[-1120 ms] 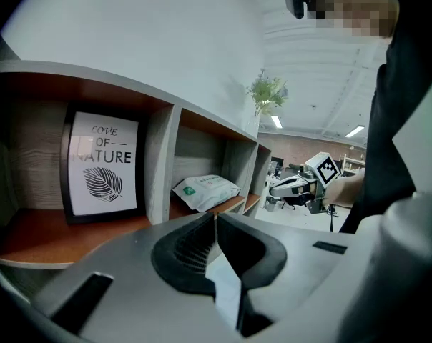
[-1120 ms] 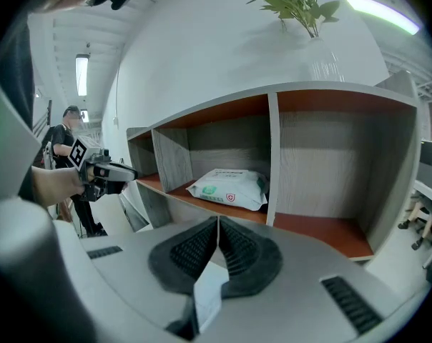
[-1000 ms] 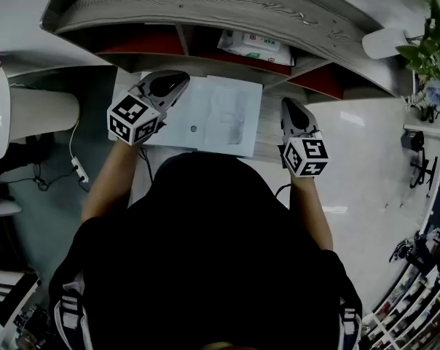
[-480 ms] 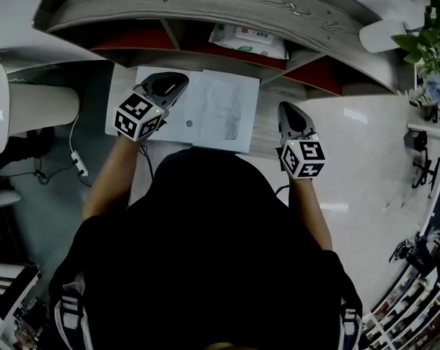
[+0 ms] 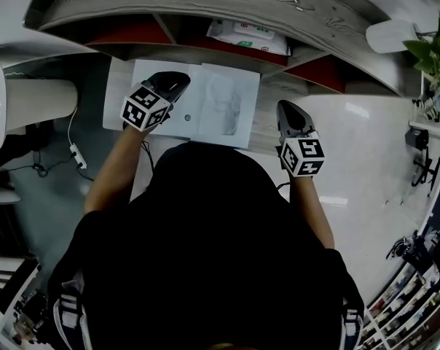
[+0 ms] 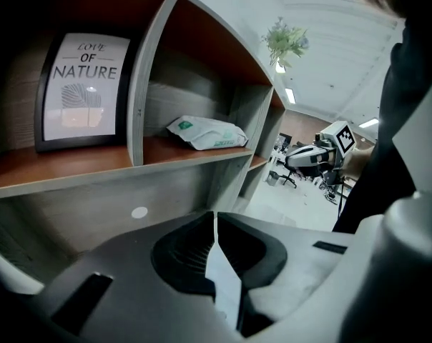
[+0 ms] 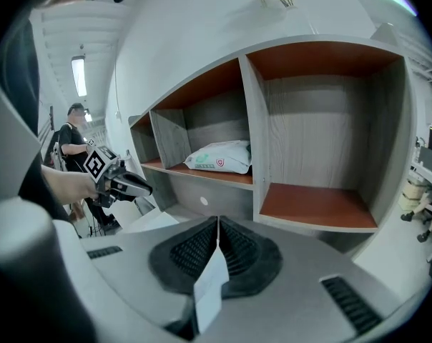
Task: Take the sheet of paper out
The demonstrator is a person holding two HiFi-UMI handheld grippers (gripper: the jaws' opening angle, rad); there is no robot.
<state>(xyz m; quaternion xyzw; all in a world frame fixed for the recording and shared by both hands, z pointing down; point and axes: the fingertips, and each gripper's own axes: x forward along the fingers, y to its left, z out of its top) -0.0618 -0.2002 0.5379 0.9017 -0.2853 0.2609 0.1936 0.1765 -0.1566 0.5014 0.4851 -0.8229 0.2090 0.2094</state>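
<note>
The white sheet of paper (image 5: 224,108) lies flat on the grey desk (image 5: 267,133) in front of the shelf, with a paler sheet or folder (image 5: 143,97) beside it on the left. My left gripper (image 5: 179,79) hovers over the left half of this paper, its jaws shut with nothing between them (image 6: 214,216). To the right, off the paper, my right gripper (image 5: 284,108) is over bare desk, also shut and empty (image 7: 217,224). The right gripper view shows the left gripper (image 7: 126,184) above the paper's edge (image 7: 155,220).
A curved wooden shelf (image 5: 205,6) with red-floored cubbies stands behind the desk. One cubby holds a white packet (image 5: 249,36), another a framed print (image 6: 84,91). A white cylinder (image 5: 38,102) and a cable (image 5: 76,162) are at the left, a plant (image 5: 435,49) at the right.
My left gripper has sunk toward the paper and tipped further down. The right gripper has dropped a little. Both stayed shut, and the paper has not moved.
</note>
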